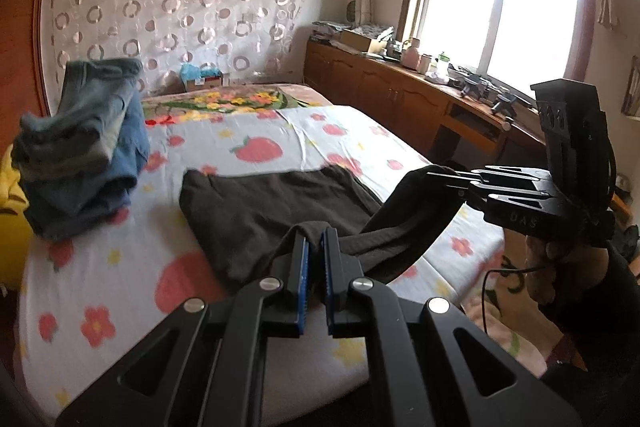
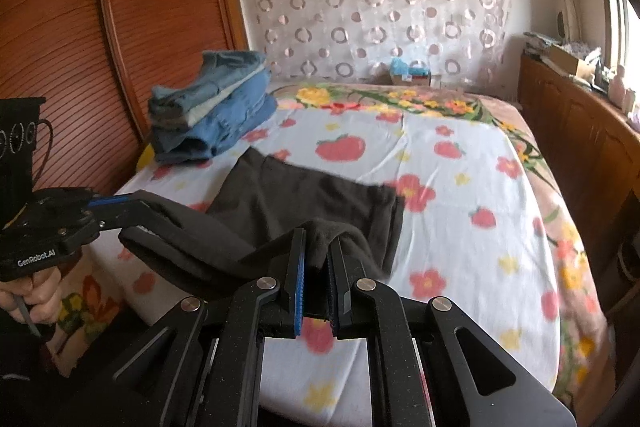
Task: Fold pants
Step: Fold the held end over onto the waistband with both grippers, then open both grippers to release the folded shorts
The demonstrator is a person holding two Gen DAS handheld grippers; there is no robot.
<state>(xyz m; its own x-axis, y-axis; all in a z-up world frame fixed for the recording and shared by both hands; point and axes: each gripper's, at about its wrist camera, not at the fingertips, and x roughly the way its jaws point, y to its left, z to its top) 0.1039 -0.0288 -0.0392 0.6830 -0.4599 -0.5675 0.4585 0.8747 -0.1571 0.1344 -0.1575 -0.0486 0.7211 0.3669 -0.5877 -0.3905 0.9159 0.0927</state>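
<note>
Dark brown pants [image 1: 264, 211] lie across the strawberry-print bed sheet [image 1: 120, 267], their near end lifted off it. My left gripper [image 1: 315, 239] is shut on one corner of that lifted end, cloth bunched between its blue pads. The right gripper [image 1: 430, 173] shows at the right of the left wrist view, shut on the other corner. In the right wrist view the pants [image 2: 304, 199] stretch away, my right gripper [image 2: 318, 247] pinches a fold of them, and the left gripper [image 2: 138, 205] holds cloth at the left.
A stack of folded blue jeans [image 1: 84, 147] sits at the bed's far left, by a wooden wardrobe [image 2: 120, 27]. A wooden cabinet [image 1: 400, 95] with clutter runs under the window on the right. A small box [image 1: 202, 77] rests at the head of the bed.
</note>
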